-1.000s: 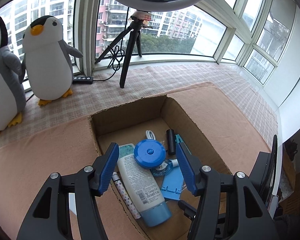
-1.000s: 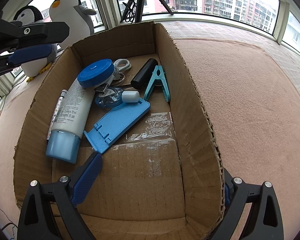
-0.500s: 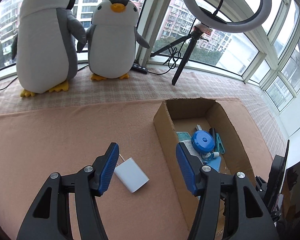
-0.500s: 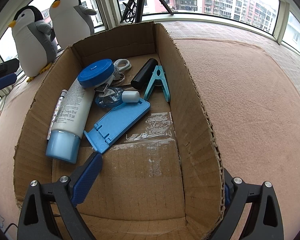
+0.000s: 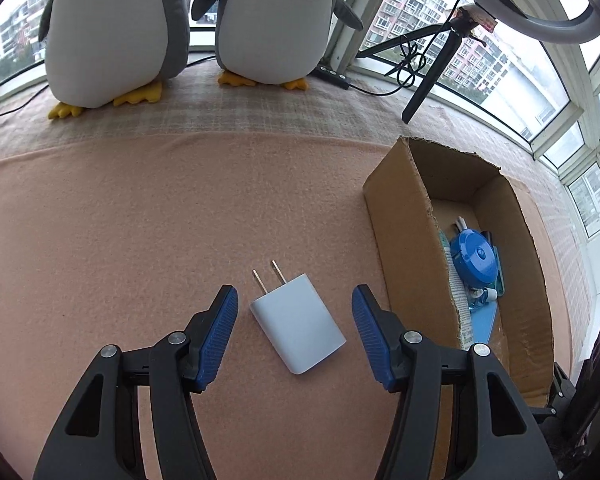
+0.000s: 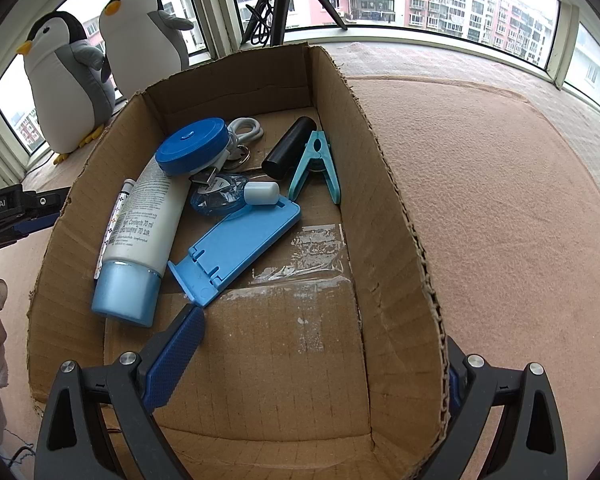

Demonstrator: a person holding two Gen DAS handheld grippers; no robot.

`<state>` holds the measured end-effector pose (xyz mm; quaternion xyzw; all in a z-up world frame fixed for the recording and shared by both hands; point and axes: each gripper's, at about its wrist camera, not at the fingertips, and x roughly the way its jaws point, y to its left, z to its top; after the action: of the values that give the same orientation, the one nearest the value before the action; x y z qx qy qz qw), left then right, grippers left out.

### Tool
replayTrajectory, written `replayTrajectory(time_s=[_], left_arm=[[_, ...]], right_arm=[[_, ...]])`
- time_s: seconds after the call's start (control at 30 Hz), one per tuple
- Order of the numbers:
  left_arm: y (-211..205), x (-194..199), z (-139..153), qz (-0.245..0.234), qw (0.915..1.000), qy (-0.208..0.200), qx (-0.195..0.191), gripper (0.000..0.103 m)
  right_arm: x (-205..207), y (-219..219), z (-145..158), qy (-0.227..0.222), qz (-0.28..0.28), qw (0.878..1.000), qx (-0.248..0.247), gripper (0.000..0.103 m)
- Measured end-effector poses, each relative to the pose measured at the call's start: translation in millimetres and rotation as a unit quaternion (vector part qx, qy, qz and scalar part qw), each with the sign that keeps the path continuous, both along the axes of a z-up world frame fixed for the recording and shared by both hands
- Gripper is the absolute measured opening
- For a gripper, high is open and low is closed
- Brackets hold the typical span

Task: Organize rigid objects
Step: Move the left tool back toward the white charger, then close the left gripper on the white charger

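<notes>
One item left out: white charger point(image 5: 298, 322) flat on pink worktop point(image 5: 120, 240), prongs pointing away, between left claw point(image 5: 292, 336) pads, untouched, claw open. Step: pickup approach. Next: lower, close on its sides, carry to cardboard box point(image 6: 400, 240). Right claw point(image 6: 312, 364) gapes, straddling box wall w/o visibly pinching it.

A white charger point(image 5: 298, 324) with brass-coloured prongs lies between the left gripper's point(image 5: 292, 336) blue ribbed pads, on a salmon-pink blanket point(image 5: 140, 240). Beyond it lies a beige checked cloth point(image 5: 260, 108). The brown cardboard box point(image 6: 400, 240) straddled by the right gripper point(image 6: 320, 360) holds a blue round case point(image 6: 191, 146), a light-blue stand point(image 6: 240, 244), a teal clip point(image 6: 316, 164) and a black cylinder point(image 6: 288, 148).
</notes>
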<state>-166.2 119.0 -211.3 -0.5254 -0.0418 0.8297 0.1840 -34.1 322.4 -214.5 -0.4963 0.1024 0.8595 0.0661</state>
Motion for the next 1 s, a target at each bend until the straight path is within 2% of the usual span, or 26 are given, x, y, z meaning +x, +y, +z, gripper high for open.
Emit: replayTrajectory(time_s=[0.33, 0.5, 0.6, 0.87, 1.0], left_arm=[[3.1, -2.8, -12.2, -0.008, 0.9998, -0.011, -0.015, 0.056], [6.3, -2.7, -11.0, -0.009, 0.9993, -0.002, -0.037, 0.051], [2.7, -2.3, -10.4, -0.009, 0.9993, -0.002, -0.036, 0.047], [-4.0, 4.7, -9.1, -0.02, 0.9985, 0.006, -0.05, 0.046], [-7.5, 13.2, -7.8, -0.025, 0.9982, 0.011, -0.053, 0.042]], right_arm=[[0.1, 0.2, -0.1, 0.0, 0.0, 1.0, 0.0, 0.096], [-0.2, 0.0, 0.0, 0.0, 0.0, 1.0, 0.0, 0.096], [-0.2, 0.0, 0.0, 0.0, 0.0, 1.0, 0.0, 0.096], [0.0, 0.1, -0.1, 0.0, 0.0, 1.0, 0.0, 0.096], [-0.1, -0.1, -0.1, 0.0, 0.0, 1.0, 0.0, 0.096]])
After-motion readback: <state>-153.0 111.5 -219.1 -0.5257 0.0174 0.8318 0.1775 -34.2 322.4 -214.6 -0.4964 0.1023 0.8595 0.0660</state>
